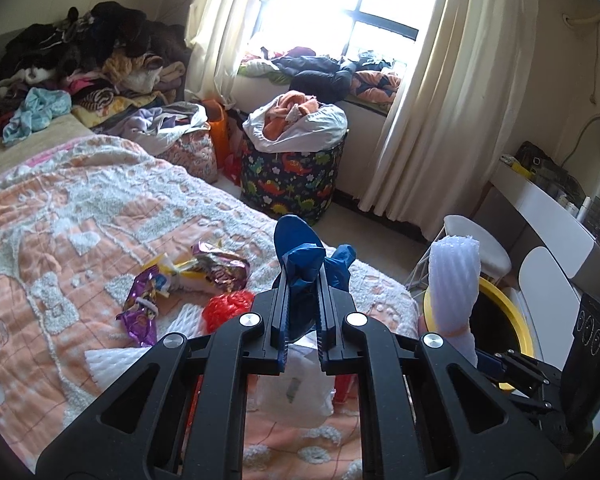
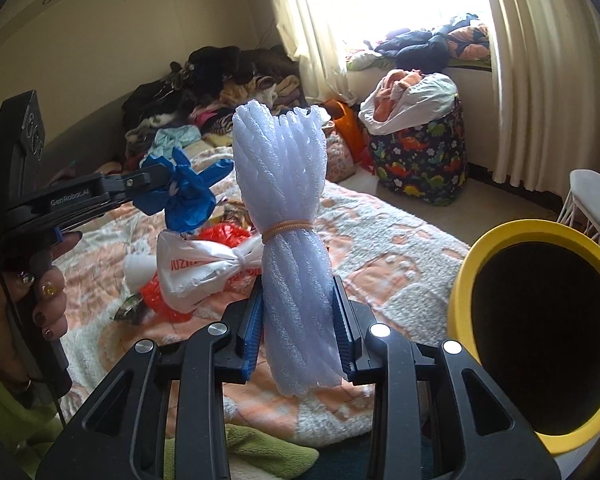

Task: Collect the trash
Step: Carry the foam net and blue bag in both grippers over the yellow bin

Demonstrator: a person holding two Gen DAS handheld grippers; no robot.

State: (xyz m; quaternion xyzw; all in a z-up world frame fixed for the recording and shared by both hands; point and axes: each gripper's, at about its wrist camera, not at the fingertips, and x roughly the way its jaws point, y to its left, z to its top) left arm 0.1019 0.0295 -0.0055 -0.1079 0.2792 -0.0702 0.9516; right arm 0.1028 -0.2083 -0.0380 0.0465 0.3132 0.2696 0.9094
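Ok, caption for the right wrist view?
Right gripper holds a banded white foam-net bundle beside the yellow bin; left gripper clamps a blue glove.

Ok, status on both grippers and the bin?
Left hand-held gripper shut on blue glove. Right hand-held gripper shut on foam bundle. Yellow bin open beside bed; path looks clear.

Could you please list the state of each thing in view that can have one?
Left tongs: shut on blue glove.
Right tongs: shut on foam bundle, banded, upright.
Yellow bin: open.
White plastic bag: knotted, lying on bed.
Dinosaur hamper: overfull with clothes.
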